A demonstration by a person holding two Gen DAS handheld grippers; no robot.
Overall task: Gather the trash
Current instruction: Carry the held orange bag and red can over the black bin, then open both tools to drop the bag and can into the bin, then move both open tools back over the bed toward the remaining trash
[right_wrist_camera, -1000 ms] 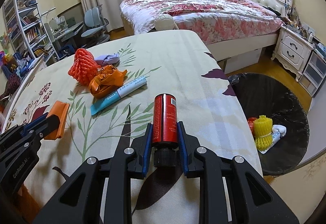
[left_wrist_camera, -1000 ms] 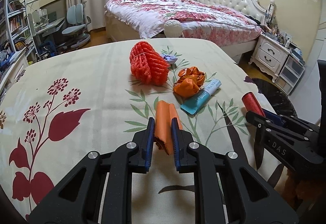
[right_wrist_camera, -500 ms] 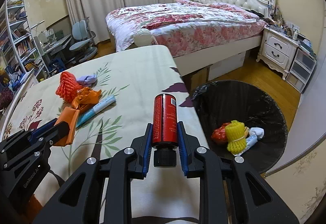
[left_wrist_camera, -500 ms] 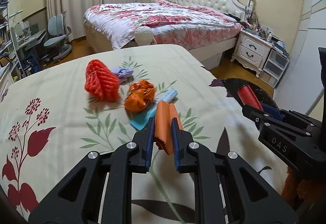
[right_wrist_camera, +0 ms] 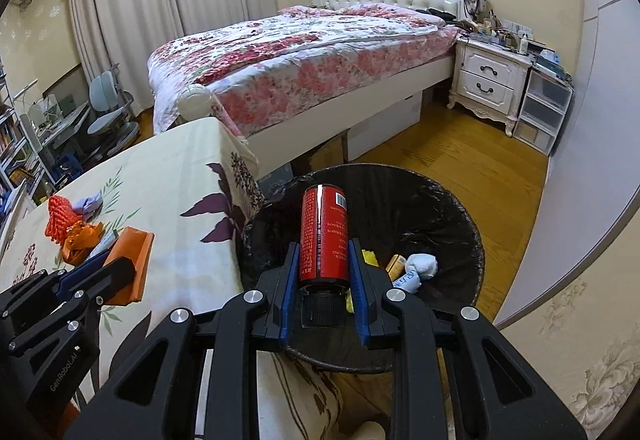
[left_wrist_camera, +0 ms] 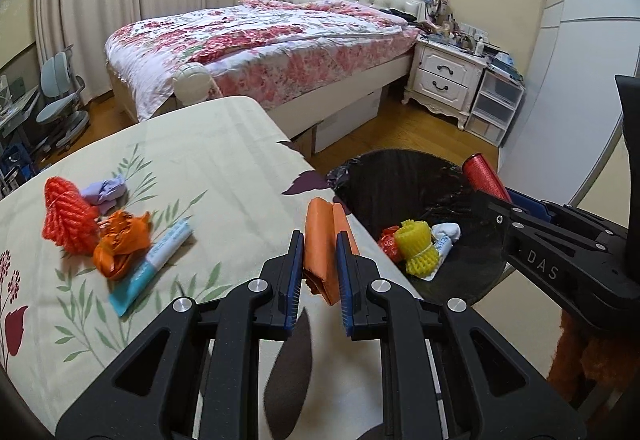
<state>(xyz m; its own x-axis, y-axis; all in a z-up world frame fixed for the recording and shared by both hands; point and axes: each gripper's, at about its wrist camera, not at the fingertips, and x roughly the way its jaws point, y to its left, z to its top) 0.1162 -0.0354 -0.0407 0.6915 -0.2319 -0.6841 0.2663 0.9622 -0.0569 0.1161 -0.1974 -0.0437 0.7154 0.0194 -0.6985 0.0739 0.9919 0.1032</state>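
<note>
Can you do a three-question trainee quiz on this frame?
1. True or false: the right hand-held gripper holds the red can over the bin.
2. What does the left hand-held gripper hold? A) blue tube B) orange packet C) yellow net
3. Fill in: the red net lies on the ___.

Key: 1 true; 2 B, the orange packet; 3 table.
</note>
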